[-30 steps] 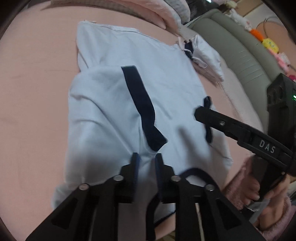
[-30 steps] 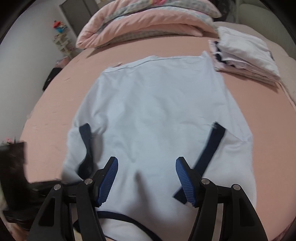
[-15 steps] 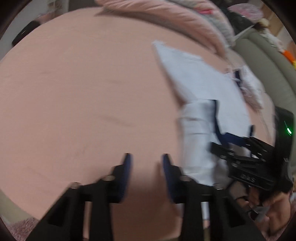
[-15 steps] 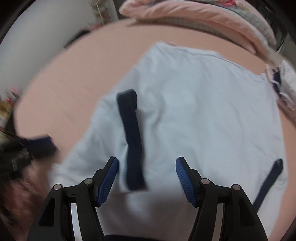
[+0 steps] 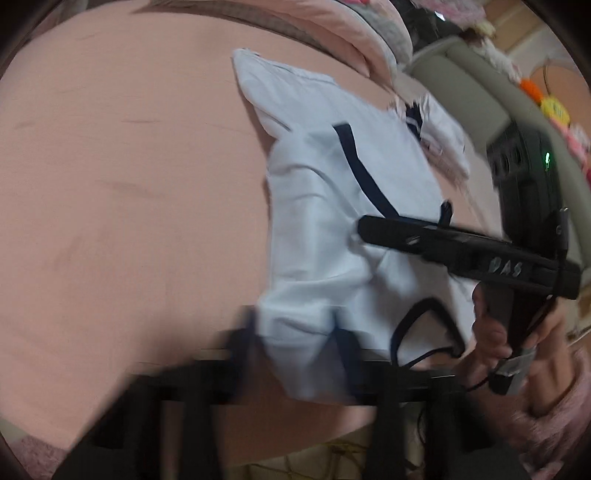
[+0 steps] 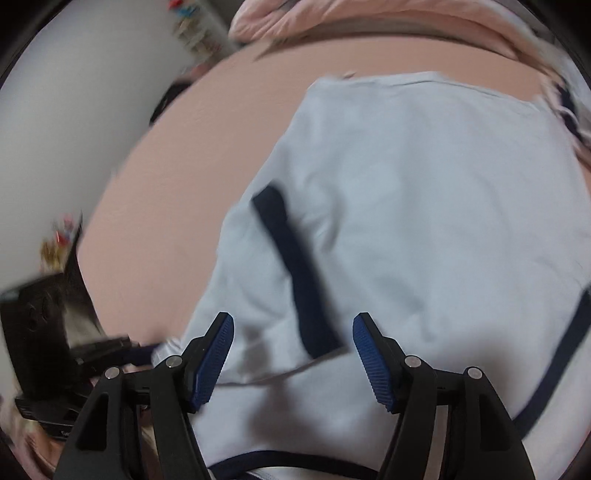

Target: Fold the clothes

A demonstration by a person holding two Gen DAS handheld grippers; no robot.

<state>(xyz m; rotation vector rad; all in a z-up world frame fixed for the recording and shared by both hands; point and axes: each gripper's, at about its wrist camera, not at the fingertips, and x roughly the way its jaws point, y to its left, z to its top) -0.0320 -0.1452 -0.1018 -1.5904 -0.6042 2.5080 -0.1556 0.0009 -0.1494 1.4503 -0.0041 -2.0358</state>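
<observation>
Our left gripper, blurred, has just been closing onto the pale blue shirt's edge; our right gripper hovers spread above it.

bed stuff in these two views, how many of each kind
light blue shirt: 1
stack of folded clothes: 1
pink duvet: 1
grippers: 2, the left gripper and the right gripper
total: 5
</observation>
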